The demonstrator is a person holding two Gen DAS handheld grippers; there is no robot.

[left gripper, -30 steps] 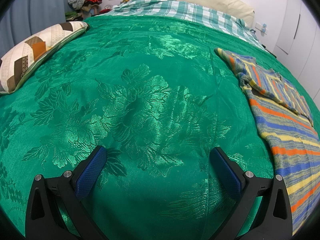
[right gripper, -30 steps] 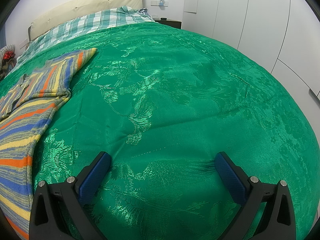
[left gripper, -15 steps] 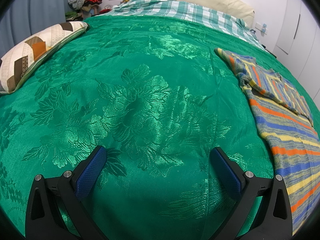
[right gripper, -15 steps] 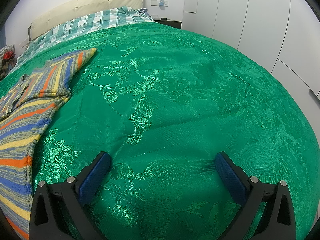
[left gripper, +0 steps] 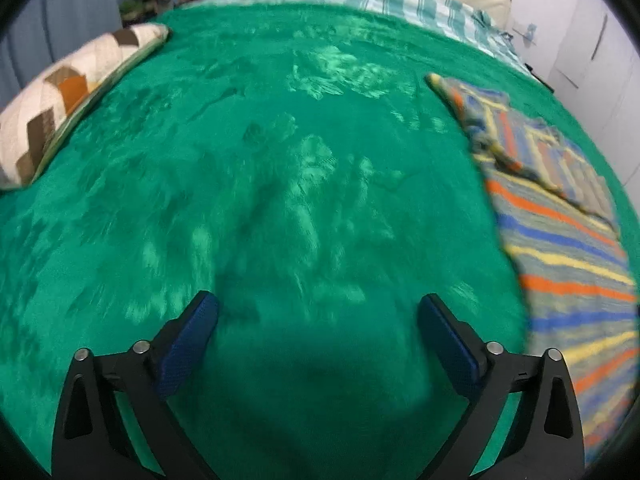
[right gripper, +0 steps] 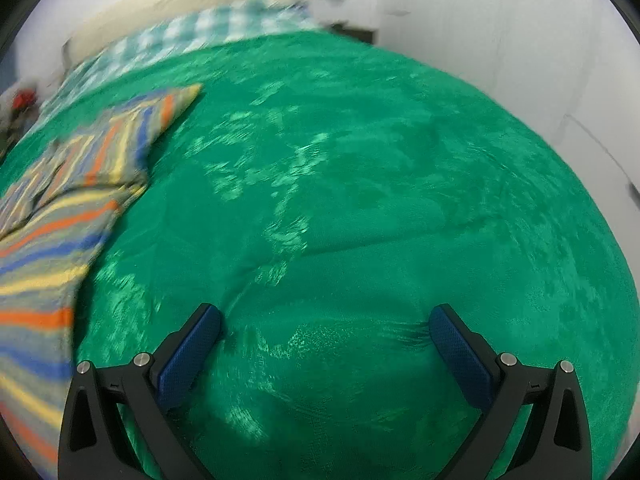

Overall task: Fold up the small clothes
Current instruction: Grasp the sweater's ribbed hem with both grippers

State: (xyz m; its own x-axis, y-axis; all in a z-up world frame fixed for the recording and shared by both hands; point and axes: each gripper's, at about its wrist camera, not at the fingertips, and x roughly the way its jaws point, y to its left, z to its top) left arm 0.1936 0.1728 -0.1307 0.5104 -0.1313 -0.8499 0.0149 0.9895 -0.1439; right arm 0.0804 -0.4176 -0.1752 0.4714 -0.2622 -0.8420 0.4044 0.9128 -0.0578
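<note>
A big bed with a green cover (left gripper: 280, 184) fills both views. The striped garment (left gripper: 560, 240) lies flat on the cover, to the right of the left claw (left gripper: 318, 310) and to the left of the right claw (right gripper: 324, 320). A patchwork pillow (left gripper: 64, 96) rests at the far left. Both claws are released and grasp nothing.

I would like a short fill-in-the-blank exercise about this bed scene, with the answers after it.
1. The striped garment lies on a bedspread of ____ colour.
2. The left gripper has its jaws ____.
3. The right gripper holds ____.
4. In the left wrist view, the patchwork pillow lies at the ____ edge.

Answers: green; open; nothing; left
</note>
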